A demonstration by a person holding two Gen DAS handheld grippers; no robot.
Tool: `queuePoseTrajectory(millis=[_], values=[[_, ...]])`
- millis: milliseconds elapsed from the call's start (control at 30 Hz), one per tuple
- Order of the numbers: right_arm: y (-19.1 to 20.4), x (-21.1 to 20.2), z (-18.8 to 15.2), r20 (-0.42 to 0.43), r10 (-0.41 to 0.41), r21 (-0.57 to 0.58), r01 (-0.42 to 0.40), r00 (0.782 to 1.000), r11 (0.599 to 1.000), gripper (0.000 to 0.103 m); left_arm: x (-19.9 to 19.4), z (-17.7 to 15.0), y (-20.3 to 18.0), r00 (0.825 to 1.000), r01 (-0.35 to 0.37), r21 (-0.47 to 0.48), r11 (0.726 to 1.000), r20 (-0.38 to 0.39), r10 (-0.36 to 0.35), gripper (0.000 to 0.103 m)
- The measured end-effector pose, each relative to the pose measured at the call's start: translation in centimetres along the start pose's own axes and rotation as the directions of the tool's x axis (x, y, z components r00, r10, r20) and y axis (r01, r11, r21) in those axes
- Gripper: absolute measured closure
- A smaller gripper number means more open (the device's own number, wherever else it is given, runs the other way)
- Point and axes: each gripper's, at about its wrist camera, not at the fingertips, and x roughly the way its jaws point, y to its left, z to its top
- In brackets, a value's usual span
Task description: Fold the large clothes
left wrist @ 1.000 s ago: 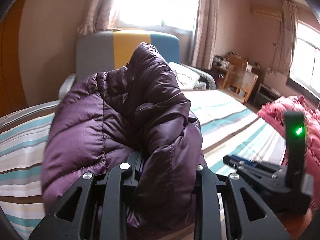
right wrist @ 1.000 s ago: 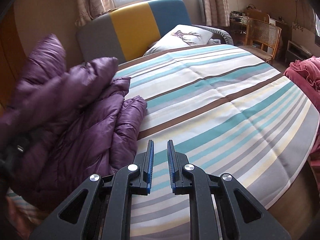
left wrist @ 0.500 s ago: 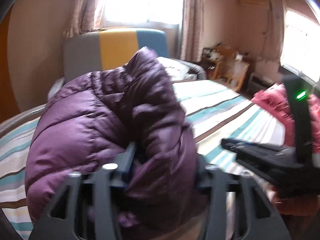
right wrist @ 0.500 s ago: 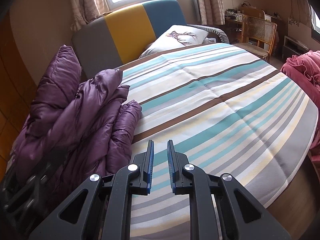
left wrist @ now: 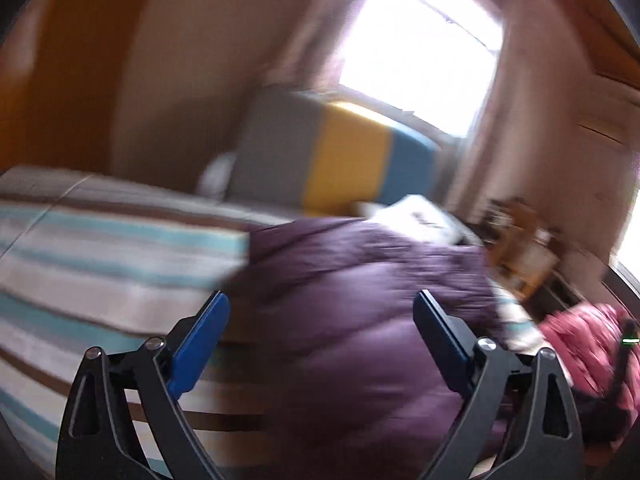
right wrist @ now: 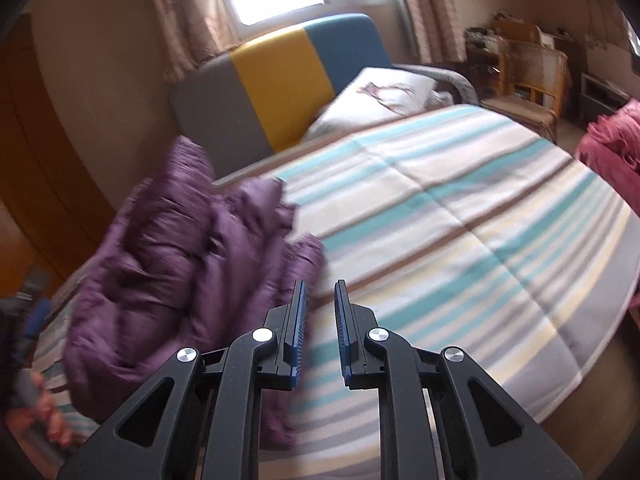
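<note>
Jacket [right wrist: 180,264]: purple quilted puffer, now lying in a bunched heap on the bed [right wrist: 460,232], at the bed's left edge as the right wrist view shows it, short of the headboard [right wrist: 280,80].

Change: half a second ago the left tongs [left wrist: 320,332] were clamped on a thick wad of the jacket, held up in front of the camera. Now their jaws stand wide apart with nothing between them; the jacket lies beyond the tips, down on the bed. So: released. The left view is heavily motion-blurred, so the left tongs are moving, direction not clear.

Right tongs [right wrist: 320,332]: nearly closed, only a narrow slot between the blue pads, holding nothing, as in both earlier frames. They hover over the bed with the jacket's near edge just to their left.

Meaning for task (judgement): the jacket has been dropped onto the bed as a crumpled lump, not spread. No fold is made yet. It must be opened flat first; very early in the task.

Orientation: the heap's long axis runs roughly from the bed's near left edge towards the headboard. One puffed end rises nearest the headboard; a lobe of it reaches towards mid-bed. Collar versus hem: cannot tell, too bunched and blurred.

Beyond the jacket: pillow [right wrist: 384,96] at the headboard, red cloth [right wrist: 612,140] off the bed's far side.
</note>
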Motion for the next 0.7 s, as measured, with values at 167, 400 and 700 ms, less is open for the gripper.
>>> queuePoseTrajectory(millis=[167,400,700], values=[[3.6,0.0,2.6,0.028,0.100,-0.046,-0.099,0.995,0.994,0.089,2.9,-2.6,-0.2,0.995,0.023,0.109,0.994,-0.101,-0.012,0.027],[10.3,2.7,4.8,0.020,0.173,-0.210,-0.165,0.985,0.964,0.089,3.2,-4.2,-2.7,0.991,0.070,0.178,0.982,-0.129,-0.048,0.028],[8.4,9.9,4.4,-0.085,0.002,-0.220,-0.021,0.996,0.975,0.089,2.7,-4.4,-4.0,0.990,0.067,0.256,0.964,-0.134,-0.033,0.027]])
